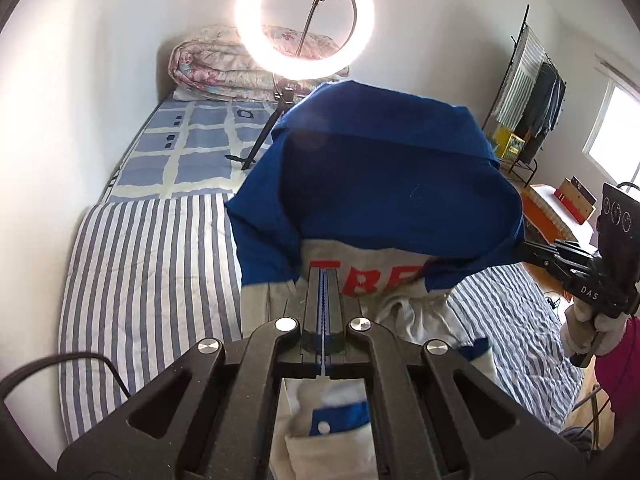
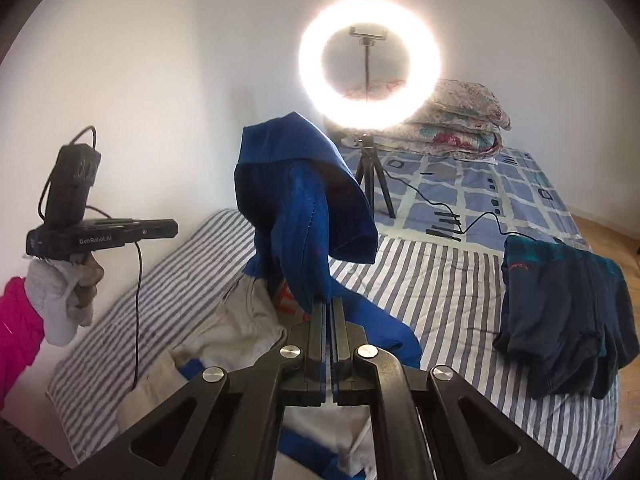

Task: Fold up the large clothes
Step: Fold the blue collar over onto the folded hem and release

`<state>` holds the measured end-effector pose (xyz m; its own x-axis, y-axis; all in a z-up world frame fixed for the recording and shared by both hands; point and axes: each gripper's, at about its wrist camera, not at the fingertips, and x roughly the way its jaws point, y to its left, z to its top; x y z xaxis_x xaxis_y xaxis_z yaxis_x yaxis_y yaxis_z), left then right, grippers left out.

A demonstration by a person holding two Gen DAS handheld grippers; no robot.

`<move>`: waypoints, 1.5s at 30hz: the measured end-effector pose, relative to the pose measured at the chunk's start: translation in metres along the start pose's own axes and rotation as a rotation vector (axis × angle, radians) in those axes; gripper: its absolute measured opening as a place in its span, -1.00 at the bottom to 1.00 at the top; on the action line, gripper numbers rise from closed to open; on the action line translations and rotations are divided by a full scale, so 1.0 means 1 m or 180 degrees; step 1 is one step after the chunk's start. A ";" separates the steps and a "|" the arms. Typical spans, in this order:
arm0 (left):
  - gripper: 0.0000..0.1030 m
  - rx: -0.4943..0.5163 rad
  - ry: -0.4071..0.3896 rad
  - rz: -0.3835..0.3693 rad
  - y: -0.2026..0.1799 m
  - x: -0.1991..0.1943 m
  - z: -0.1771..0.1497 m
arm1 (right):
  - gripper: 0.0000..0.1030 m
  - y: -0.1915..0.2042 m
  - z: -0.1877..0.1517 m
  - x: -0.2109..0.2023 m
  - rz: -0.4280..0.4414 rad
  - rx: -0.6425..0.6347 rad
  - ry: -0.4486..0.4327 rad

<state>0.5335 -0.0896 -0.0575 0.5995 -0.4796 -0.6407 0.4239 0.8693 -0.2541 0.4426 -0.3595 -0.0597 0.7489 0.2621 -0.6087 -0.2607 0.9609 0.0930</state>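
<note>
— Blue cotton fills most of my left wrist view: the large blue-and-cream hooded jacket with red lettering (image 1: 376, 200) is up off the grey-and-white striped bed cover (image 1: 148, 280), its hood bulging toward the upper middle of the frame and its cream body trailing to the lower centre.

— How are the fingers?

— Both pairs clenched on cloth. The left gripper (image 1: 324, 280) has a thin blue edge pinched between its fingers. The right gripper (image 2: 330, 308) is closed on a thick blue fold, with the same jacket (image 2: 304, 216) standing up over it mid-frame.

— What worries you from here?

— First, the grip. On the left it is only a sliver of hem, so I judge the hanging weight could drag it out if I swing the garment fast. Second, the lit ring lamp on its black tripod (image 2: 370, 172) stands on the bed just behind the hood, with a black cable (image 2: 472, 216) trailing across the blue patchwork sheet (image 2: 500, 200). A wide throw forward could catch it and tip it.

— Anything else?

— The folded dark navy garment (image 2: 560, 320) lies at the right of that view, apart from the jacket; a sloppy lay-down might land on it. And the hood is bunched, so it may fold in crooked.
</note>
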 end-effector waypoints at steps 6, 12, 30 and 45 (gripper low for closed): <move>-1.00 -0.0189 -0.0097 0.0003 0.006 -0.050 -0.027 | -1.00 0.038 -0.032 -0.031 -0.0043 -0.0335 0.0028; -0.98 -0.0431 -0.0168 0.0033 0.019 -0.096 -0.046 | -1.00 0.048 -0.075 -0.059 -0.0025 -0.0384 0.0141; 0.11 -0.1372 0.0538 -0.0147 0.037 -0.052 -0.127 | -0.55 0.054 -0.186 -0.101 -0.0139 -0.0090 0.0582; 0.32 -0.1966 0.0604 -0.0634 0.073 -0.002 -0.125 | 0.17 0.010 -0.216 -0.066 0.0840 0.1725 0.0698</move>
<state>0.4784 -0.0101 -0.1649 0.3966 -0.6576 -0.6405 0.0144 0.7022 -0.7119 0.2589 -0.3861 -0.1893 0.5447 0.5268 -0.6526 -0.0312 0.7903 0.6119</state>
